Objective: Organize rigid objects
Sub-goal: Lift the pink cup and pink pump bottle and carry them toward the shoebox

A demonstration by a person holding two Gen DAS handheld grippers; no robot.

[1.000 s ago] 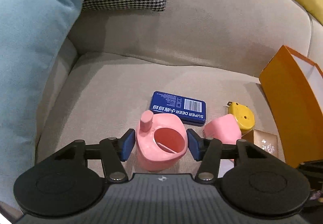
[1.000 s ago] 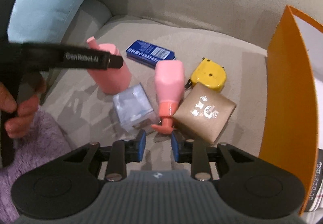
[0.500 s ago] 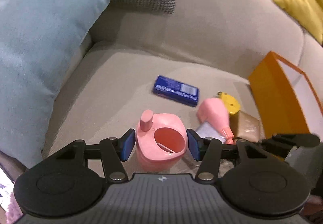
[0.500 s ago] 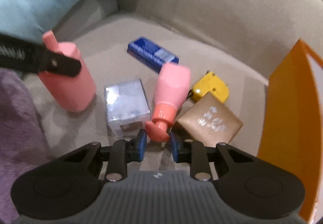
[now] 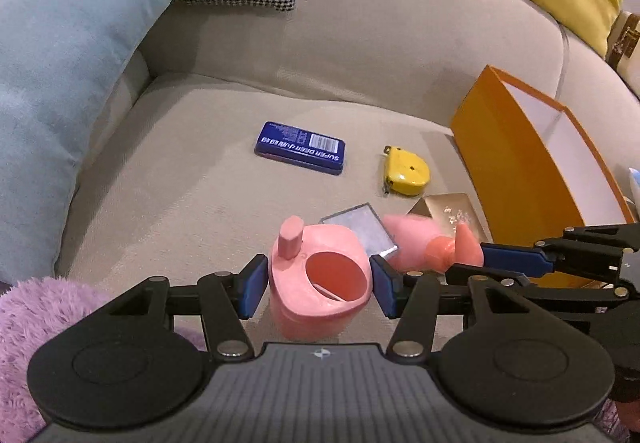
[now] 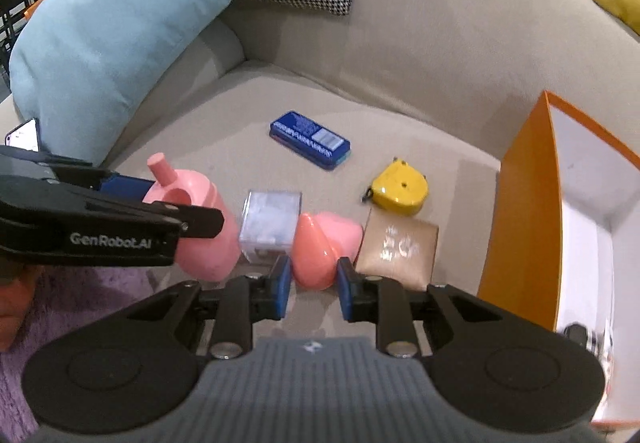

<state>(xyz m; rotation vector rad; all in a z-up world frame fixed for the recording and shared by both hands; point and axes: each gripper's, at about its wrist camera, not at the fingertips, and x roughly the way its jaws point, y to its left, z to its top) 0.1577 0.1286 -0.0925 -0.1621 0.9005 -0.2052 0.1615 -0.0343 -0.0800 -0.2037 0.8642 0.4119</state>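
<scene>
Matt pink plastic cup (image 5: 320,283), glossy yellow tape measure (image 5: 405,171), woven beige cushion (image 5: 180,183).

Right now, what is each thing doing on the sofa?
Pink cup: upright, held in left tool.
Pink bottle: gripped by right tool.
Blue tin: lying flat.
Yellow tape measure: lying flat.
Orange box: open.
Clear cube: resting on seat.

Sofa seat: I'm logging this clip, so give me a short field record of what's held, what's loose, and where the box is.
left hand-held gripper: shut on pink cup
right hand-held gripper: shut on pink bottle, by its nozzle end
loose on seat: blue tin, yellow tape measure, clear cube, gold box
orange box: open, at the seat's right side, apart from the loose items
sofa: beige
</scene>
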